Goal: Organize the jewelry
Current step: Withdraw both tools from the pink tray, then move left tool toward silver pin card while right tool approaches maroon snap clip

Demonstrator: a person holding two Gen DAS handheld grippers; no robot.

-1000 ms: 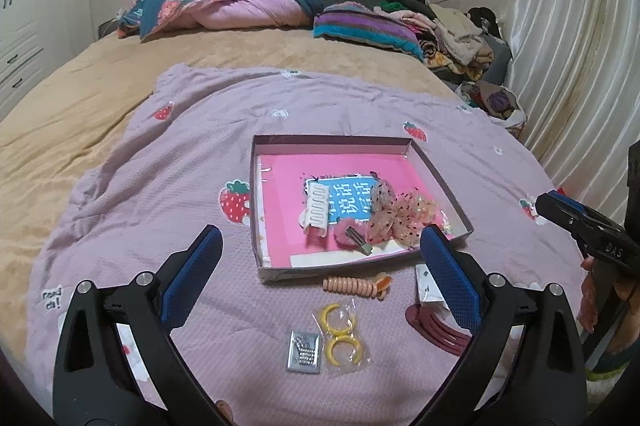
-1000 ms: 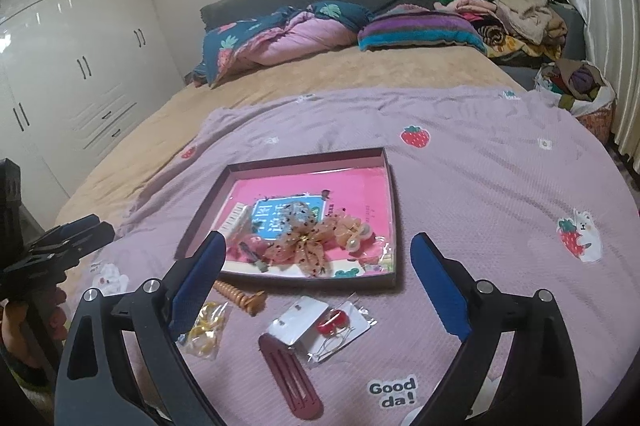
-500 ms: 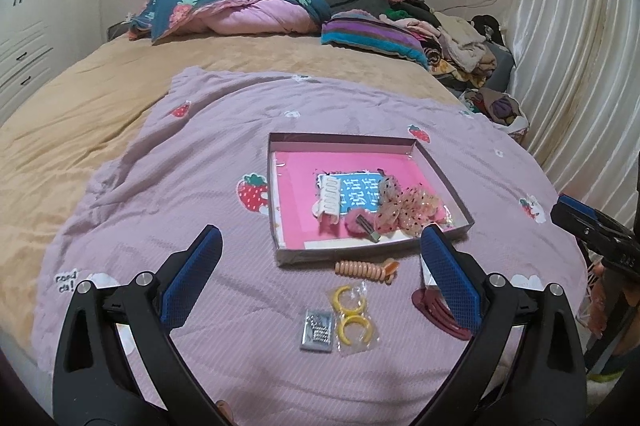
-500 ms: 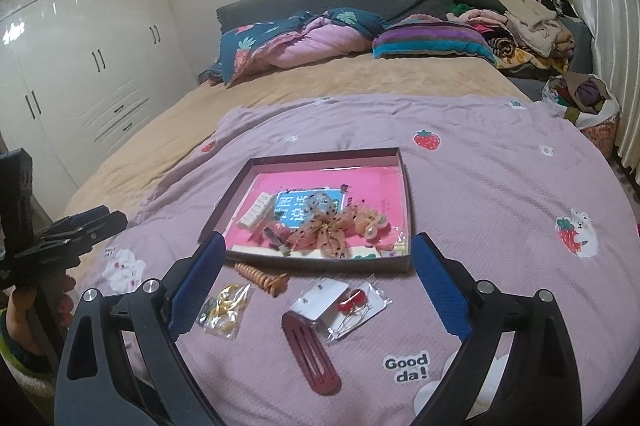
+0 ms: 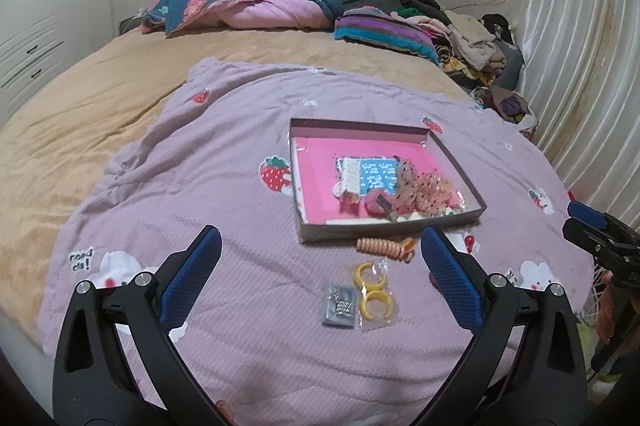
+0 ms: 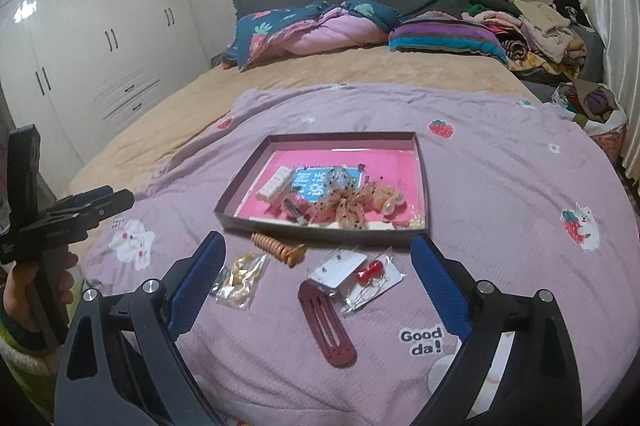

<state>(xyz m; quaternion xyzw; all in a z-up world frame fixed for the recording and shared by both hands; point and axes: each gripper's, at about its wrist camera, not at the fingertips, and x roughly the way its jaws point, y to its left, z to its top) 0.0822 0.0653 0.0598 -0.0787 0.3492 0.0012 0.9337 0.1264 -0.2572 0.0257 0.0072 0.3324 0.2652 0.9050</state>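
Both my claws, left claw [image 5: 316,258] and right claw [image 6: 318,262], hang wide open, empty. That bagged yellow hoops [image 5: 374,292] packet looks light and slippery; I'd pinch its edge

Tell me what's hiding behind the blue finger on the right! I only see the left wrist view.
Observer: A dark red clip, lying on the blanket.
Operator: Anything else there?
Observer: Red cherry earrings on a card, right next to the clip.
Operator: Is the other gripper open?
Observer: Yes. The right gripper is wide open and holds nothing.
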